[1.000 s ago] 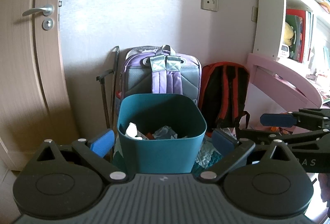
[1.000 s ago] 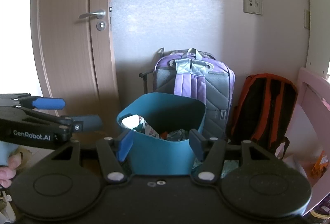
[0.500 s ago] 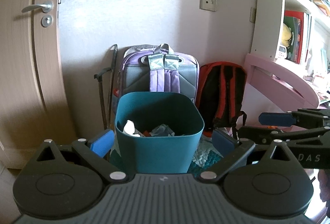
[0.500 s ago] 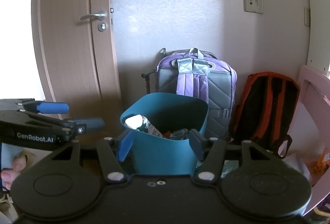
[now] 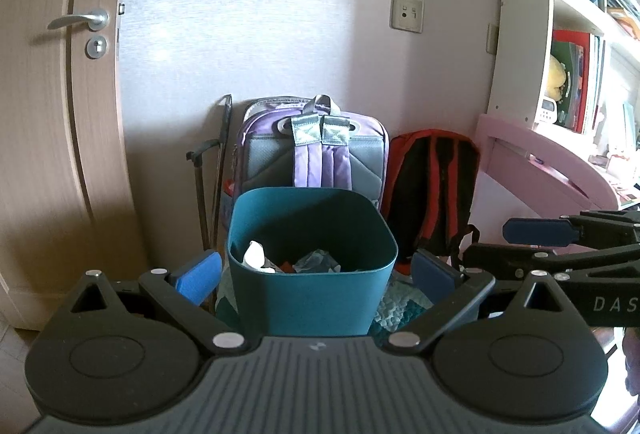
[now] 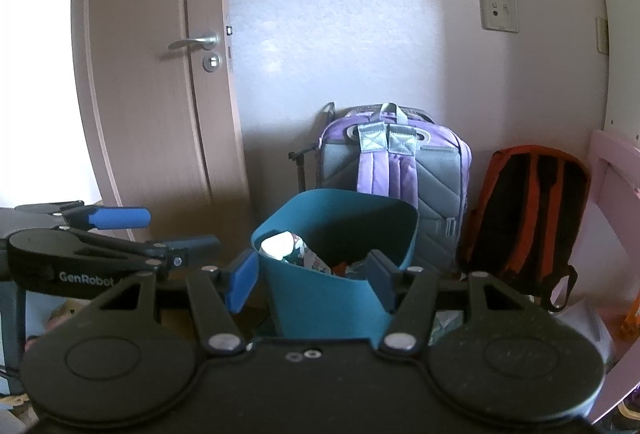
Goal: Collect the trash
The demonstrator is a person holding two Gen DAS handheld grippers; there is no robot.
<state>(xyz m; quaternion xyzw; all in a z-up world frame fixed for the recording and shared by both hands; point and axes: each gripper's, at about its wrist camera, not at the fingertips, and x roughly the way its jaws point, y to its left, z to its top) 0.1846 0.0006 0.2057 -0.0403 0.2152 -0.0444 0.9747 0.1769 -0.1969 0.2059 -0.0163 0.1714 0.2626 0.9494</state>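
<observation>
A teal trash bin stands on the floor straight ahead, also in the right wrist view. It holds crumpled trash: a white piece, grey-blue paper and a printed wrapper. My left gripper is open and empty, its blue pads on either side of the bin, short of it. My right gripper is open and empty, also framing the bin. Each gripper shows from the side in the other's view, the right one and the left one.
A purple backpack and an orange-black backpack lean on the wall behind the bin. A closed wooden door is left. A pink desk and bookshelves are right. A quilted mat lies under the bin.
Both grippers have drawn back and risen slightly from the bin, so it looks a bit smaller and lower. Both stay open and empty.
</observation>
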